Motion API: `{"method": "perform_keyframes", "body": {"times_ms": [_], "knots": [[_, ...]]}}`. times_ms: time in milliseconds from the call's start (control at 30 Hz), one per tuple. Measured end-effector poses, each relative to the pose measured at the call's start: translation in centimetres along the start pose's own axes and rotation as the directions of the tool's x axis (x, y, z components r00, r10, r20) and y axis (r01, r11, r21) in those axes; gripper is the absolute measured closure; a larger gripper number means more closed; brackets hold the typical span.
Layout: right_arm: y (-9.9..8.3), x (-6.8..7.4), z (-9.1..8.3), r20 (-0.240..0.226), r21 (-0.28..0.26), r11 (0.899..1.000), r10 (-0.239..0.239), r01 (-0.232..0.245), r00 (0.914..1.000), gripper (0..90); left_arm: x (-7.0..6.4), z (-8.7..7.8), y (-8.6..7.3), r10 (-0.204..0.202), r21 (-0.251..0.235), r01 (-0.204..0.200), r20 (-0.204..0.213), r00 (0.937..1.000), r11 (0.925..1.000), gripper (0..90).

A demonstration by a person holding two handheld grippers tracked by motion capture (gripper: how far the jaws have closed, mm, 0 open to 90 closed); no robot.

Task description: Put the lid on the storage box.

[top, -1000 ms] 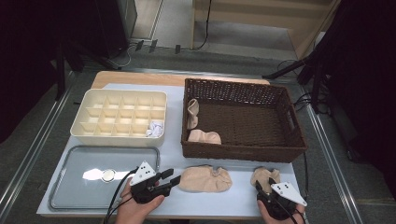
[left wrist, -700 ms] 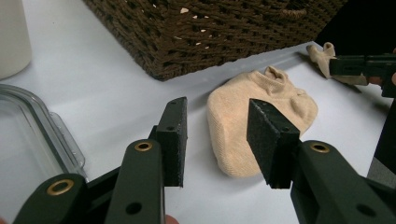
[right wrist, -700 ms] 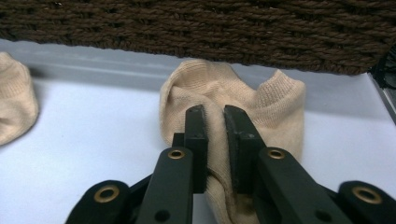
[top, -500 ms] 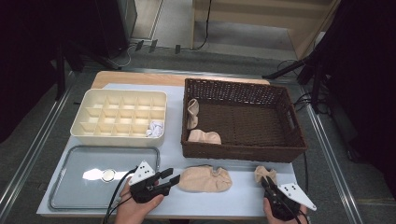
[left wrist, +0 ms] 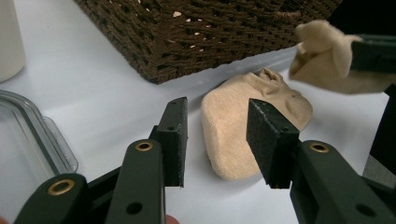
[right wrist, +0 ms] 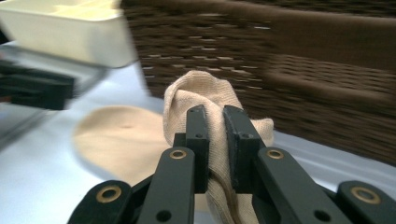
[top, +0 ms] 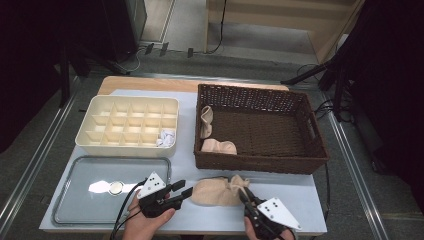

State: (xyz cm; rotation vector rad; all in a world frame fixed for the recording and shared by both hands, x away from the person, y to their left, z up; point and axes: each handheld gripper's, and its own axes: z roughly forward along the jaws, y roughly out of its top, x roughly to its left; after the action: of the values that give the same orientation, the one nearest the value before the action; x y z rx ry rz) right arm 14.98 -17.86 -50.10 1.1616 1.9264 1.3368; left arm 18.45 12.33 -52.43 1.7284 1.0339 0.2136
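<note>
Wicker basket (top: pixel 260 150) sits toward the table's (top: pixel 320 200) right far side. Flat beige sock (top: pixel 212 192) lies near the front edge. Right hand-held gripper (right wrist: pixel 215 140) pinches a second beige sock (right wrist: pixel 205 93), just beside it. Left hand-held gripper (left wrist: pixel 217 140) spread wide, nothing between its jaws.

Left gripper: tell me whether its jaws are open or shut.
Open. The left gripper has its black jaws apart, with the beige fabric sock lying on the table beyond them, ungripped.
</note>
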Motion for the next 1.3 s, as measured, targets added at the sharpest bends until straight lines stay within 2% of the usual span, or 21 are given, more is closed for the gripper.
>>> {"method": "perform_keyframes", "body": {"times_ms": [33,100,200,333,400,433,467,533,633,667,700,733,833,867,967,1000,1100,1167,1233,1300], "knots": [[0.0,0.0,0.0,0.000,0.000,1.000,0.000,0.000,1.0000,82.2,0.0,0.0,0.0,0.000,0.000,0.000,0.000,1.0000,1.0000,60.2],[-0.4,1.6,1.5,-0.057,0.033,0.999,-0.012,0.014,0.9983,82.1,0.0,-0.1,0.0,-0.002,-0.004,0.002,-0.002,1.0000,1.0000,60.1],[-0.8,2.3,2.5,-0.073,0.055,0.998,-0.032,0.036,0.9968,82.0,0.0,-0.2,0.1,-0.002,-0.004,0.002,-0.002,1.0000,1.0000,60.2],[-1.0,2.7,3.2,-0.090,0.066,0.997,-0.032,0.038,0.9954,81.4,0.0,-0.1,0.0,-0.001,0.000,0.001,0.000,1.0000,1.0000,60.1],[-1.4,2.8,3.5,-0.116,0.085,0.996,-0.023,0.033,0.9930,70.0,0.0,-0.1,-0.1,0.001,0.002,-0.001,0.001,1.0000,1.0000,60.1],[-1.4,2.8,3.5,-0.116,0.085,0.996,-0.023,0.033,0.9930,70.0,0.0,-0.1,-0.1,0.001,0.002,-0.001,0.001,1.0000,1.0000,60.1],[-1.6,2.6,3.3,-0.148,0.080,0.997,-0.010,0.022,0.9889,59.4,-0.1,-0.1,-0.1,0.001,0.001,-0.001,0.004,1.0000,1.0000,60.0],[-1.4,2.4,2.7,-0.156,0.066,0.998,0.003,0.007,0.9878,56.8,-0.1,-0.2,-0.1,0.001,0.000,-0.001,0.006,1.0000,1.0000,60.0],[-1.0,1.5,1.7,-0.129,0.031,0.999,0.024,-0.020,0.9913,57.5,0.0,-0.2,-0.1,0.001,0.001,-0.001,0.004,1.0000,1.0000,60.0],[-1.0,1.3,1.4,-0.109,0.030,0.999,0.028,-0.025,0.9937,58.7,0.0,-0.2,-0.1,0.001,0.001,-0.001,0.003,1.0000,1.0000,59.9],[-1.0,1.3,1.4,-0.109,0.030,0.999,0.028,-0.025,0.9937,58.7,0.0,-0.2,-0.1,0.001,0.001,-0.001,0.003,1.0000,1.0000,60.0],[-1.0,0.8,1.1,-0.071,0.027,0.999,0.020,-0.018,0.9973,60.1,-0.1,-0.2,0.0,0.001,-0.001,-0.001,0.005,1.0000,1.0000,59.9],[-1.1,0.4,0.8,-0.055,0.034,0.999,0.031,-0.029,0.9980,61.8,-0.1,-0.2,0.0,0.001,-0.003,-0.001,0.007,1.0000,1.0000,60.0],[-1.2,0.1,0.5,-0.038,0.038,0.998,0.044,-0.043,0.9983,62.8,-0.1,-0.2,0.0,0.002,-0.002,-0.002,0.007,1.0000,1.0000,59.9],[-1.2,0.1,0.3,-0.035,0.039,0.998,0.051,-0.050,0.9981,63.4,-0.1,-0.2,0.0,-0.001,-0.003,0.001,0.007,1.0000,1.0000,59.9],[-1.3,0.2,0.2,-0.022,0.057,0.997,0.047,-0.046,0.9987,63.0,0.0,-0.2,0.0,-0.001,-0.001,0.001,0.006,1.0000,1.0000,60.0],[-1.7,0.3,0.4,-0.031,0.087,0.992,0.099,-0.096,0.9946,61.0,0.0,-0.2,0.0,0.002,0.001,-0.002,0.006,1.0000,1.0000,60.0],[-1.9,0.6,0.7,-0.037,0.098,0.989,0.111,-0.107,0.9932,59.7,0.0,-0.2,0.0,0.004,0.001,-0.004,0.008,1.0000,1.0000,60.0],[-1.9,1.0,0.8,-0.030,0.116,0.988,0.104,-0.100,0.9941,64.0,0.0,-0.2,0.0,0.001,-0.001,-0.001,0.007,1.0000,1.0000,60.0],[-2.0,1.0,1.0,-0.034,0.140,0.985,0.103,-0.097,0.9941,75.4,0.0,-0.2,0.0,0.002,0.001,-0.002,0.005,1.0000,1.0000,60.0]]}}
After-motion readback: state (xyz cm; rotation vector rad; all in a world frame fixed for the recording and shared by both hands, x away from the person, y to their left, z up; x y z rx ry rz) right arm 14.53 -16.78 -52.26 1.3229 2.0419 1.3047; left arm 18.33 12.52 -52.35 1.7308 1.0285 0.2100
